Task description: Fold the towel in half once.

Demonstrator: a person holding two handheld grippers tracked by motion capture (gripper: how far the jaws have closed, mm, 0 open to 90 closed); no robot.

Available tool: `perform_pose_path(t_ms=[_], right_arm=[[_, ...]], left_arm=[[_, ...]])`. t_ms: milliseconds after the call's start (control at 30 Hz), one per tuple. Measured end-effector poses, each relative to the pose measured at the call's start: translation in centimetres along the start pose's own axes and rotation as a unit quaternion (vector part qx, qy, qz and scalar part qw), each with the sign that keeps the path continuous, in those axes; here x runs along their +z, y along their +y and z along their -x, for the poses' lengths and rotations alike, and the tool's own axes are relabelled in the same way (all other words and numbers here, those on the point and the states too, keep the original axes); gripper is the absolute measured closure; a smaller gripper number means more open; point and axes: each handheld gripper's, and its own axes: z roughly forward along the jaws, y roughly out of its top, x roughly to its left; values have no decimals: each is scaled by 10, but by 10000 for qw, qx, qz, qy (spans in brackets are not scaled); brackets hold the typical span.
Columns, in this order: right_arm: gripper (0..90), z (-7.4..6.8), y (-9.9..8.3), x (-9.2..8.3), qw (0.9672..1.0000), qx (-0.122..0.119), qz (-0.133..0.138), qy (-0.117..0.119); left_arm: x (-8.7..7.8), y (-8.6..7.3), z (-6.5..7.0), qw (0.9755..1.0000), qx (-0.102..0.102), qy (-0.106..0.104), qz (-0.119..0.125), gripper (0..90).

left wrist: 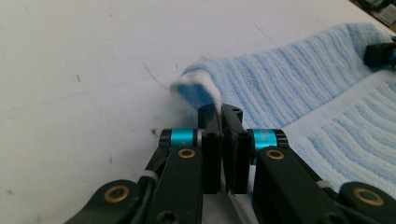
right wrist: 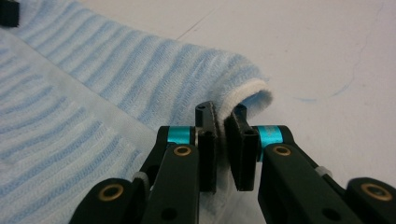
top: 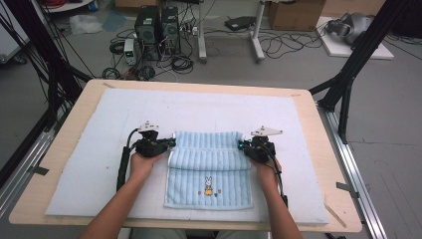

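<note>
A light blue striped towel (top: 209,164) with a small rabbit picture lies on the white mat (top: 99,149), its far part folded over toward me. My left gripper (top: 168,142) pinches the towel's far left corner (left wrist: 198,88); its jaws (left wrist: 224,116) are shut on the white hem. At the opposite side, my right gripper (top: 244,145) clamps the far right corner (right wrist: 247,93), with the cloth edge squeezed between its jaws (right wrist: 219,119). Both corners are lifted slightly off the mat. The right gripper's tip (left wrist: 380,53) shows far off in the left gripper view.
The mat covers a wooden table (top: 318,149). Black frame legs (top: 348,74) stand at both sides. Computers and cables (top: 159,35) lie on the floor beyond the table. Bare mat surrounds the towel on every side.
</note>
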Motion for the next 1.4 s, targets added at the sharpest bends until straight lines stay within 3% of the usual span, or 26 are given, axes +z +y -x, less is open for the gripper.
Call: perform_pose_path(t_ms=[133, 200, 333, 400, 433, 500, 600, 667, 833, 967, 1033, 1133, 1200, 1267, 1300, 1333, 1367, 1400], right_arm=[[833, 3, 9, 9, 9999, -87, -31, -141], [834, 6, 15, 11, 9998, -55, 1, -186], [834, 8, 24, 17, 9993, -65, 19, -368], [831, 9, 26, 21, 9992, -6, -2, -405], [815, 9, 26, 22, 9992, 31, 19, -403], [715, 10, 24, 22, 9992, 124, -14, -372], [617, 12, 23, 18, 9992, 250, 6, -304], [561, 14, 22, 12, 9988, 379, 100, -278], [519, 20, 21, -3, 9971, 568, 489, -124], [521, 23, 19, -8, 9968, 648, 453, -114], [525, 23, 17, -10, 9968, 650, 453, -46], [547, 22, 14, -7, 9977, 547, 323, 235], [566, 18, 12, -2, 9981, 465, 94, 405], [611, 15, 9, 3, 9980, 355, -214, 470], [686, 14, 7, 4, 9979, 300, -272, 500], [743, 14, 6, 3, 9980, 251, -222, 544], [782, 13, 5, 1, 9978, 257, -224, 575], [808, 13, 5, -1, 9979, 213, -194, 578]], left_arm=[[5, 11, -4, 9998, 70, 72, 160, 864], [9, 15, -9, 9999, 56, 95, 123, 864], [15, 19, -12, 9991, 196, 195, 317, 863], [16, 18, -13, 9991, 167, 198, 324, 860], [16, 17, -13, 9993, 140, 197, 278, 838], [14, 16, -16, 9994, 97, 249, 213, 687], [4, 18, -22, 9987, -121, 337, 352, 549], [-3, 19, -23, 9982, -189, 314, 477, 541], [-13, 18, -21, 9981, -69, 87, 608, 527], [-15, 17, -17, 9976, -65, -194, 658, 522], [-13, 16, -14, 9979, 13, -330, 561, 522], [-8, 14, -7, 9978, 107, -520, 402, 520], [-3, 10, -1, 9977, 211, -604, 221, 506], [4, 5, 5, 9975, 417, -517, -260, 537], [6, 3, 8, 9966, 562, -442, -413, 605], [4, 1, 10, 9965, 665, -392, -324, 702], [2, 1, 11, 9968, 634, -405, -263, 800], [1, 1, 11, 9966, 683, -367, -285, 840]])
